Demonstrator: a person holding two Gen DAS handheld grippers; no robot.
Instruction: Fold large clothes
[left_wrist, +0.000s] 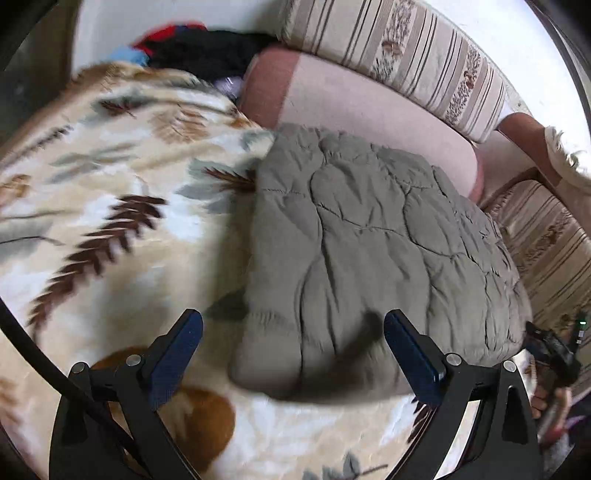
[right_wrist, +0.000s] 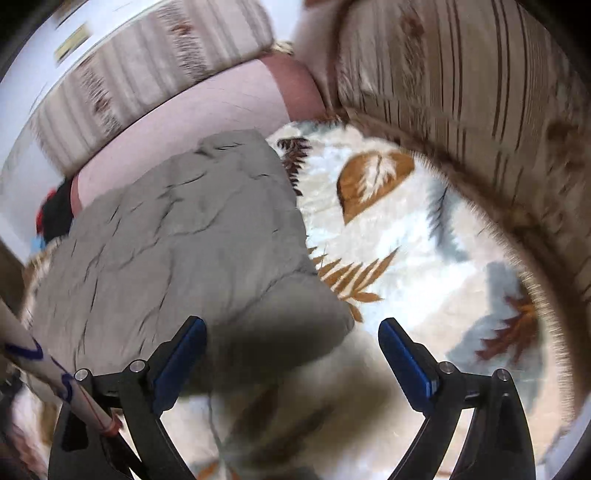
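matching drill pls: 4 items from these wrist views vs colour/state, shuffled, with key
1. quilted garment
2. leaf blanket
3. bolster
4. left tool

A. pink
B. open, holding nothing
C. grey-green, folded into a block
D. cream with brown leaves, spread under the garment

Pairs: 1-C, 2-D, 3-A, 4-B

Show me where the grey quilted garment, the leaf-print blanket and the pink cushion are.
grey quilted garment (left_wrist: 369, 240): left wrist view, middle of its folded top face.
leaf-print blanket (left_wrist: 110, 206): left wrist view, bare patch left of the garment.
pink cushion (left_wrist: 351, 107): left wrist view, its top surface behind the garment.
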